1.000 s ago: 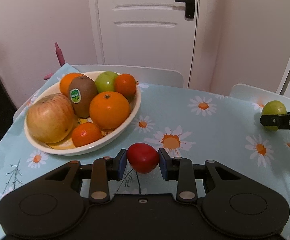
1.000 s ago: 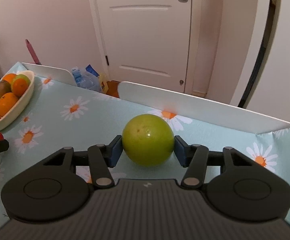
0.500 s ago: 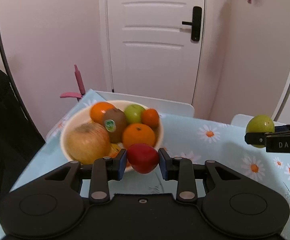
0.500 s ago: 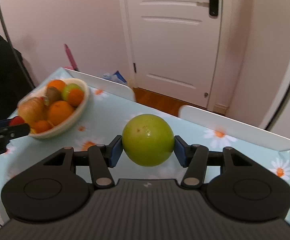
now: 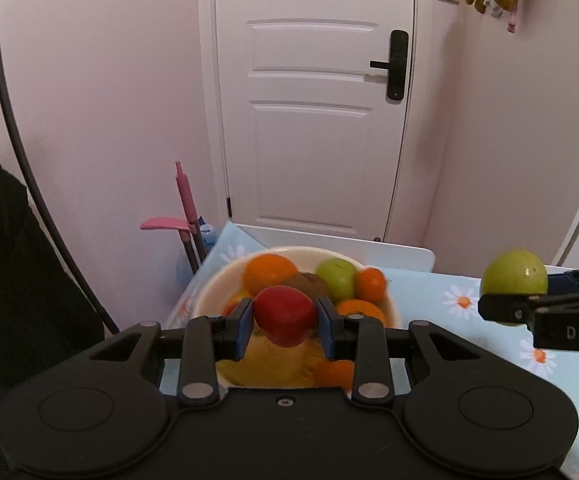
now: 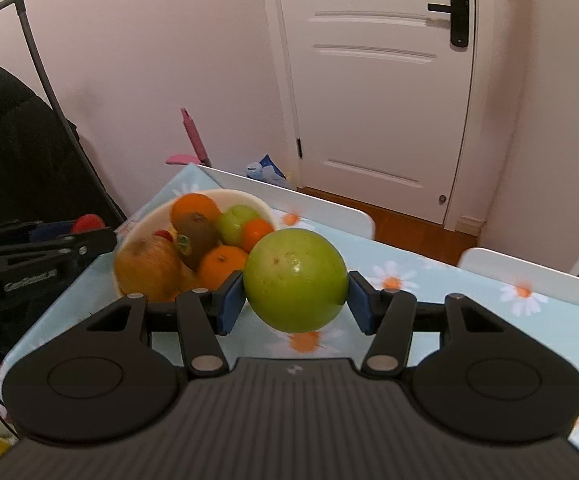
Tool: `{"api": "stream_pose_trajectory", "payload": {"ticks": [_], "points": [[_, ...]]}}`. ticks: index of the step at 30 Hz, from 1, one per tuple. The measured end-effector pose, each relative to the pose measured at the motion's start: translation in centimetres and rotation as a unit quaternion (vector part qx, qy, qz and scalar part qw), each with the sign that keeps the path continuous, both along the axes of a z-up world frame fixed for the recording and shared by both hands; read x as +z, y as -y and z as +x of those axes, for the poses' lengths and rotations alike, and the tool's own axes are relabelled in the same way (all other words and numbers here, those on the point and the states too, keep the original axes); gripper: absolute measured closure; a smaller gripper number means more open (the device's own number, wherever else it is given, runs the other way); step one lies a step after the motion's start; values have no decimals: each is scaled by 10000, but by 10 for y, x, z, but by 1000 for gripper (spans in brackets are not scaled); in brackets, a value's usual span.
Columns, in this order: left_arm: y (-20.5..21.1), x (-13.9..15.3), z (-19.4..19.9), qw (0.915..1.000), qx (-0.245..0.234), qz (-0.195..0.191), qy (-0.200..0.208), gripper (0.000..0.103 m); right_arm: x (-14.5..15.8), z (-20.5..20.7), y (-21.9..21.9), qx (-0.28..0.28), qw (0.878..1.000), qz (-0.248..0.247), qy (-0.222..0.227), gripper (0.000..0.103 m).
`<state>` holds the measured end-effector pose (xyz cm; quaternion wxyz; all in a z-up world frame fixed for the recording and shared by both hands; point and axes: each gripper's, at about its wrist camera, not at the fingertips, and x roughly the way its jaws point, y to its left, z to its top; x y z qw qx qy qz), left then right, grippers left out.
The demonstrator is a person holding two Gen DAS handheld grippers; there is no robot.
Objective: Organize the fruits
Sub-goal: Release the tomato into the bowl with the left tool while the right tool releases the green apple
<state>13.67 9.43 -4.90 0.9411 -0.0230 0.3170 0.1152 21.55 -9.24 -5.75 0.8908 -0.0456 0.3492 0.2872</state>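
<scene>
My left gripper (image 5: 285, 322) is shut on a small red fruit (image 5: 284, 320) and holds it in the air over the near side of the white fruit bowl (image 5: 213, 286). The bowl holds oranges, a kiwi, a green apple and a large yellow-brown apple. My right gripper (image 6: 295, 298) is shut on a big green apple (image 6: 295, 280), held above the table to the right of the bowl (image 6: 257, 200). The green apple also shows in the left wrist view (image 5: 515, 276), and the left gripper in the right wrist view (image 6: 71, 230).
The table has a light blue daisy cloth (image 6: 409, 268). White chair backs (image 6: 321, 204) stand along its far edge. A pink-handled tool (image 5: 185, 196) leans by the wall, with a white door (image 5: 313, 100) behind. A dark stand (image 5: 5, 92) and black cloth are at left.
Both grippers have risen from the table with their fruit. The left one moved over the bowl, and the right one swung left toward the bowl.
</scene>
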Motion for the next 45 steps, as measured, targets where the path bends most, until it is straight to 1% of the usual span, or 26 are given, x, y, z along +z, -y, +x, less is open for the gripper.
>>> {"api": "stream_pose_trajectory", "payload": {"ticks": [5, 13, 20, 23, 25, 26, 27, 28, 29, 32, 38, 42, 45], "points": [[-28, 0, 15, 9998, -192, 45, -71, 66, -3, -2, -32, -111, 9999, 18, -60, 33], [-67, -18, 51, 9977, -607, 68, -307, 66, -15, -1, -72, -418, 9990, -15, -139, 33], [-84, -43, 79, 9935, -995, 72, -555, 66, -27, -2, -89, -672, 9975, -42, -219, 33], [-89, -51, 87, 9920, -1083, 48, -643, 65, -29, -4, -92, -753, 9969, -35, -216, 33], [-91, -53, 89, 9915, -1120, 9, -658, 53, -30, -6, -92, -806, 9965, -35, -197, 33], [-93, -53, 88, 9913, -1148, -23, -641, 32, -29, -6, -91, -838, 9963, -34, -192, 33], [-94, -52, 87, 9915, -1159, -42, -587, 13, -29, -7, -91, -859, 9961, -32, -188, 33], [-95, -50, 84, 9920, -1159, -35, -493, 10, -29, -8, -90, -873, 9960, -30, -179, 33], [-94, -47, 81, 9921, -1180, -23, -431, 9, -28, -9, -88, -876, 9960, -39, -163, 33], [-94, -40, 74, 9915, -1233, -3, -420, 9, -27, -11, -85, -813, 9966, -78, -128, 33], [-94, -26, 47, 9919, -1215, -7, -374, 6, -28, -8, -85, -482, 9986, -197, -72, 33], [-93, -20, 30, 9920, -1201, -22, -385, 2, -31, -2, -90, -251, 9994, -246, -76, 33], [-92, -21, 18, 9920, -1186, -31, -434, 2, -34, 1, -96, -106, 9996, -245, -59, 33]]}}
